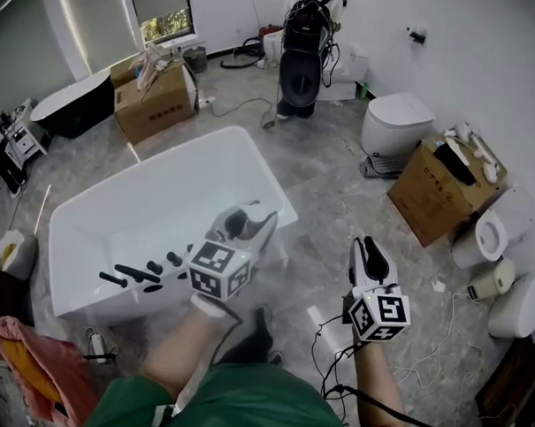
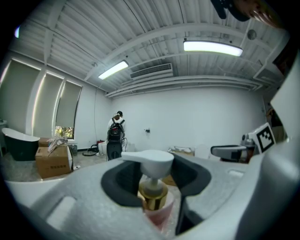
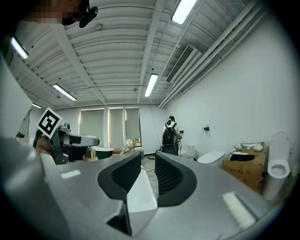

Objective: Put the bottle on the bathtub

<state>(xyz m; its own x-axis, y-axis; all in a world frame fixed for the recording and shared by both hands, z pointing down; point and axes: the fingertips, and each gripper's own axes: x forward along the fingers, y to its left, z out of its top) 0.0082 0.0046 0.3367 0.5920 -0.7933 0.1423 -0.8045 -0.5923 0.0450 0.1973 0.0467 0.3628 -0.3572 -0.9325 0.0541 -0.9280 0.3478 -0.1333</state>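
Observation:
A pump bottle (image 2: pixel 151 196) with a white pump head, gold collar and pink body stands upright between the jaws of my left gripper (image 2: pixel 152 176), which is shut on it. In the head view the left gripper (image 1: pixel 248 223) hangs over the near right corner of the white bathtub (image 1: pixel 162 188), and the bottle is mostly hidden by the fingers. My right gripper (image 1: pixel 369 254) is off to the right over the floor. Its jaws (image 3: pixel 148 176) stand close together with nothing between them. The right gripper view shows the bottle's gold collar (image 3: pixel 90 153) at its left.
Several black fittings (image 1: pixel 136 273) lie inside the tub. Cardboard boxes (image 1: pixel 153 97) (image 1: pixel 437 185), toilets (image 1: pixel 395 121) (image 1: pixel 492 236) and a black tub (image 1: pixel 73 107) stand around. A person with a backpack (image 1: pixel 303 50) is at the far wall. Cables (image 1: pixel 333 344) trail on the floor.

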